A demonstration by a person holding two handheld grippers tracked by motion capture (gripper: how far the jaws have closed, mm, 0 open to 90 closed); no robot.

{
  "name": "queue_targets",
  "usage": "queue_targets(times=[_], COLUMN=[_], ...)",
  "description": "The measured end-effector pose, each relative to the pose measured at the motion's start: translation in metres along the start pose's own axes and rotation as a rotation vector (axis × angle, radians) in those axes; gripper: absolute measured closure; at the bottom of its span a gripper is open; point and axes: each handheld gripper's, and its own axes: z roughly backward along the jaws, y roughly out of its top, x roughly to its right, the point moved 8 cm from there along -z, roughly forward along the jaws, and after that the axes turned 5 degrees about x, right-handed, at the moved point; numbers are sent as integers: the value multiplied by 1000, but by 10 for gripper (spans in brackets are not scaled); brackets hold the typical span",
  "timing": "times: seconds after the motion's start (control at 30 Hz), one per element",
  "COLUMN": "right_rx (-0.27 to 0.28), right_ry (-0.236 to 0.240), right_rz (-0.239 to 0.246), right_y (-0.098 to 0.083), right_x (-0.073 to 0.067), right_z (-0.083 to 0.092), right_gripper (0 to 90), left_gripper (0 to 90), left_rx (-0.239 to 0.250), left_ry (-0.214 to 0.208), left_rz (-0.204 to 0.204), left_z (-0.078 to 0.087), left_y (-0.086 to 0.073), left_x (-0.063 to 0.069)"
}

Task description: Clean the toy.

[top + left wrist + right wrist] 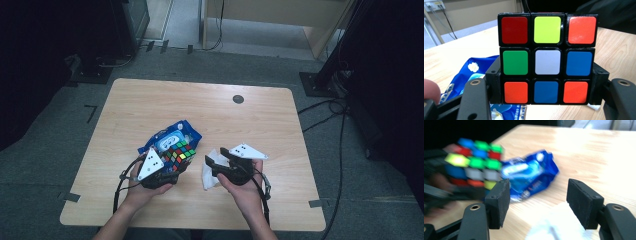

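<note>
Left gripper (pixel 546 92) clamped on puzzle cube (pixel 547 58) at bottom row, cube raised just above blue wipes pack (pixel 172 139) on bench (pixel 150 100). Right gripper (pixel 539 203) spread, nothing between pads, over white tissue (pixel 559 225), near cube. Right gripper view blurred.

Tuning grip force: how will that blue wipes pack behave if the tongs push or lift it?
The blue wipes pack looks crinkled and soft, so it probably sags when lifted. Its glossy film may slip between pads. Lying flat on the table, it should slide, not roll.
</note>
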Motion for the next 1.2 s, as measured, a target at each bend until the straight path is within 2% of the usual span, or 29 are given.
queue_targets(times=[0.07,0.13,0.27,0.43,0.53,0.63,0.67,0.73,0.8,0.9,1.0,1.07,1.13,1.2], right_rx=[-37,-78,-184,-248,-276,-278,-288,-287,-240,-99,42,114,145,139], right_ry=[-43,-60,-51,-17,-15,-49,-52,-56,-47,3,60,103,147,181], right_rz=[34,71,94,95,107,172,172,150,138,89,65,72,80,82], right_y=[-14,-29,-55,-72,-80,-82,-82,-80,-72,-43,-10,7,15,15], right_x=[9,17,28,33,33,37,39,42,42,32,15,2,-12,-23], right_z=[-10,-19,-32,-37,-38,-36,-35,-33,-29,-16,2,12,17,16], right_gripper=[378,384,419,526,620,822,874,892,896,897,898,898,897,897], left_gripper=[341,341,341,341,341,341,341,341,341,341,341,341,341,341], left_rx=[-6,-8,-12,-15,-10,-7,-8,-10,-11,-15,-22,-30,-36,-41], left_ry=[-9,-17,-30,-40,-44,-52,-56,-59,-67,-77,-98,-116,-137,-150], left_rz=[-3,-3,-6,-5,-1,-3,-4,-9,-11,-13,-23,-35,-59,-90], left_z=[-1,-2,-3,-3,-2,-2,-2,-2,-3,-4,-7,-9,-12,-14], left_y=[-1,-2,-3,-3,-2,-2,-2,-3,-3,-5,-6,-8,-9,-10], left_x=[2,4,7,8,9,9,10,11,12,15,21,29,38,48])
